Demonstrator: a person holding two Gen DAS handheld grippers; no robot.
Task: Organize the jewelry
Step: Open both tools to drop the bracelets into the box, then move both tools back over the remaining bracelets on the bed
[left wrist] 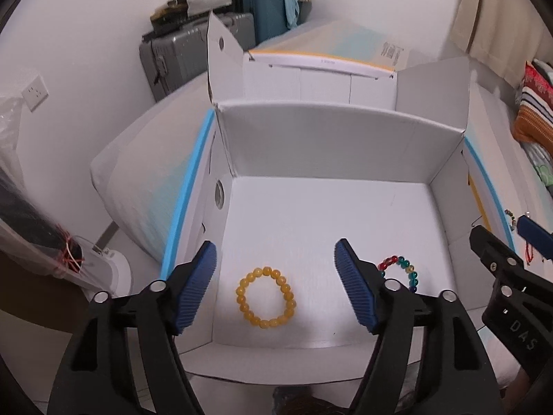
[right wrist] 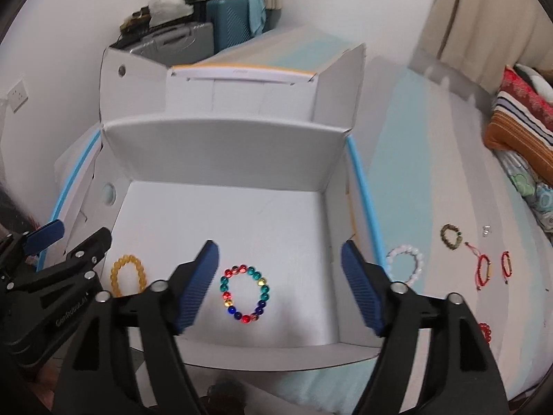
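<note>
An open white cardboard box lies on the bed. A yellow bead bracelet and a multicoloured bead bracelet lie flat on its floor. My left gripper is open and empty above the yellow bracelet. My right gripper is open and empty above the multicoloured bracelet. On the bed to the right of the box lie a white bead bracelet, a dark green bracelet, two red cord bracelets and a red bead bracelet.
The box's tall flaps stand up at the back. Suitcases with clutter stand against the far wall. Striped pillows lie at the right. A wall socket is at the left.
</note>
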